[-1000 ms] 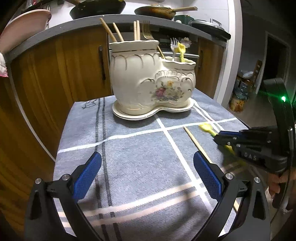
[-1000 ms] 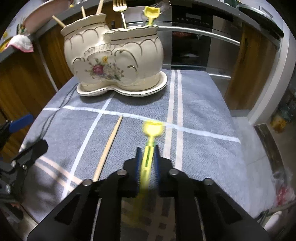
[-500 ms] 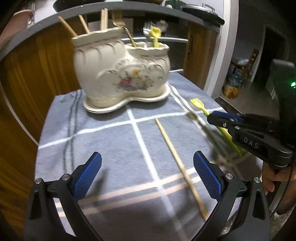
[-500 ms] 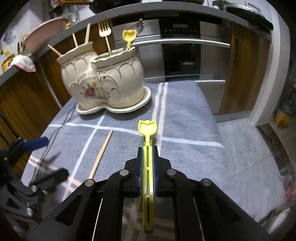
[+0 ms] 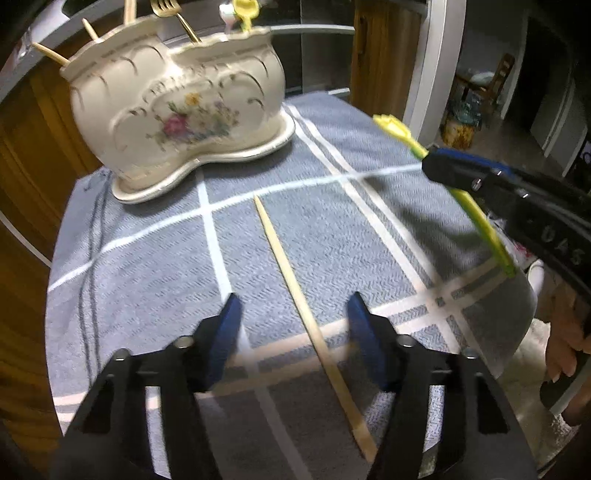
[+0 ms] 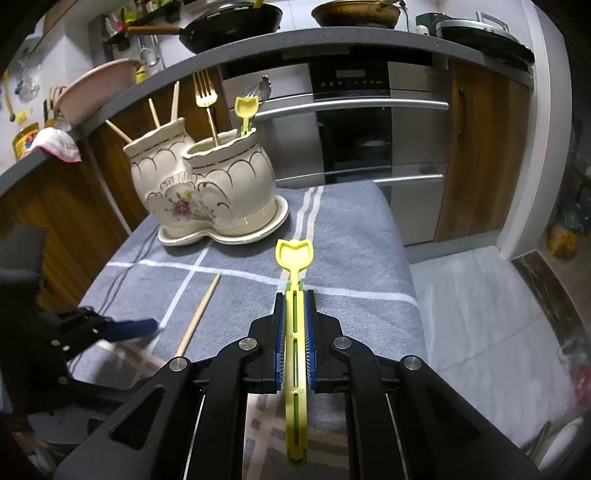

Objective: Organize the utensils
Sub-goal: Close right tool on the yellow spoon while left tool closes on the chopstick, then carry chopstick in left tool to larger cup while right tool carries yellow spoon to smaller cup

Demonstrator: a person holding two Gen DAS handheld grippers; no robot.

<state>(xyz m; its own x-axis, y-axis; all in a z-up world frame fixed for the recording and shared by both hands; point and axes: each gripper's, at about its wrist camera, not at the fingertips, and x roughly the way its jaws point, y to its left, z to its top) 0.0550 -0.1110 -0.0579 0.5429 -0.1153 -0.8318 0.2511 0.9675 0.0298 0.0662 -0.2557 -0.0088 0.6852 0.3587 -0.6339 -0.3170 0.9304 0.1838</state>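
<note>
A cream ceramic double holder (image 5: 177, 110) (image 6: 207, 184) with a flower motif stands at the far end of the table. It holds chopsticks, a gold fork (image 6: 205, 99) and a yellow plastic utensil (image 6: 245, 110). One wooden chopstick (image 5: 288, 273) (image 6: 199, 314) lies on the cloth. My left gripper (image 5: 293, 299) hangs low over the chopstick, which lies between its closing jaws, and the pads are clear of it. My right gripper (image 6: 295, 295) (image 5: 436, 162) is shut on a second yellow utensil (image 6: 294, 258) (image 5: 476, 214), held above the cloth with its head toward the holder.
A grey cloth with white stripes (image 5: 147, 258) covers the small table. Behind it stand an oven (image 6: 351, 129), wooden cabinets and a counter with pans (image 6: 229, 18) and a pink bowl (image 6: 96, 88). The floor drops off on the right (image 6: 480, 295). A person's hand (image 5: 565, 332) holds the right gripper.
My left gripper moved right until the chopstick lay between its jaws, and the jaws have narrowed. My right gripper lifted the yellow utensil off the cloth and raised it.
</note>
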